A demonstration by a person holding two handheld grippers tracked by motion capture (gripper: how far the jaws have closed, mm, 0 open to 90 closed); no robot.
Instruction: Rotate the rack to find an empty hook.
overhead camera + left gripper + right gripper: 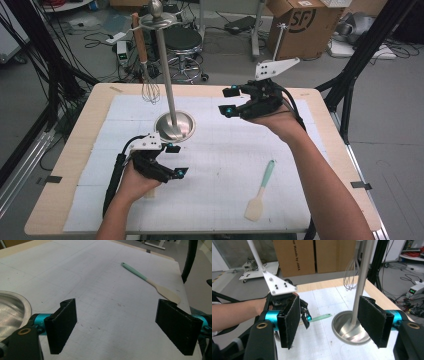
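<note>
A metal stand rises from a round dish-like base (186, 127) (10, 310) (348, 333) by a tall pole (166, 75) (362, 277). From its top hangs a wire whisk (150, 90) (350, 272) with a wooden handle. A spatula (260, 192) (150, 282) (319, 317) with a teal handle and a cream blade lies flat on the white mat at front right. My left gripper (177, 160) (117, 325) rests low beside the base, open and holding nothing. My right gripper (226, 101) (329, 325) hovers right of the pole, open, jaws pointing toward the stand.
The white mat (225, 165) covers most of the wooden table (70, 165). On the floor behind it are a cardboard box (305, 25), a stool (182, 42) and cables. Black frame poles (360, 60) stand at both sides.
</note>
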